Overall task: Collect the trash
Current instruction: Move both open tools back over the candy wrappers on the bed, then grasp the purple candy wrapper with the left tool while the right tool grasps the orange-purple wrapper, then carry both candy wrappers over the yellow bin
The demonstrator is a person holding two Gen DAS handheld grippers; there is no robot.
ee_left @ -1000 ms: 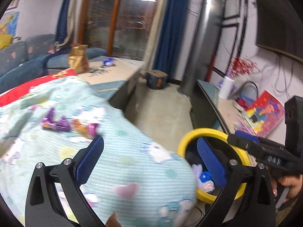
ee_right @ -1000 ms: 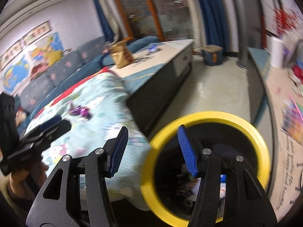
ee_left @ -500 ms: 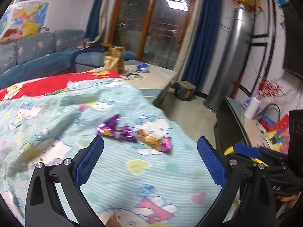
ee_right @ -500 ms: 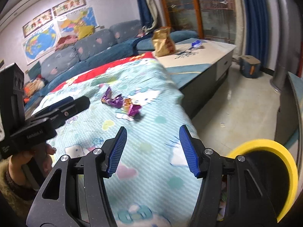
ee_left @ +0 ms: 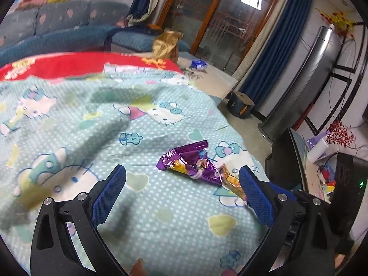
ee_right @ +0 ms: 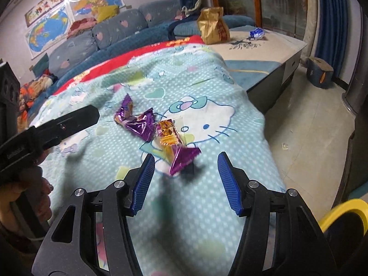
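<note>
A purple foil wrapper lies on the light blue cartoon-print blanket, with an orange-and-purple wrapper beside it on the right. In the right wrist view the purple wrapper and the orange-and-purple wrapper lie side by side. My left gripper is open and empty, just short of the wrappers. My right gripper is open and empty, just short of the orange-and-purple wrapper. The yellow-rimmed black bin shows at the lower right.
A low table behind the blanket holds a brown paper bag and a blue wrapper. A blue sofa runs along the back. Bare floor lies to the right, with a small stool.
Both grippers have swung away from the yellow bin to over the blanket and come close to the wrappers. The bin has slid to the right edge of the right wrist view.
</note>
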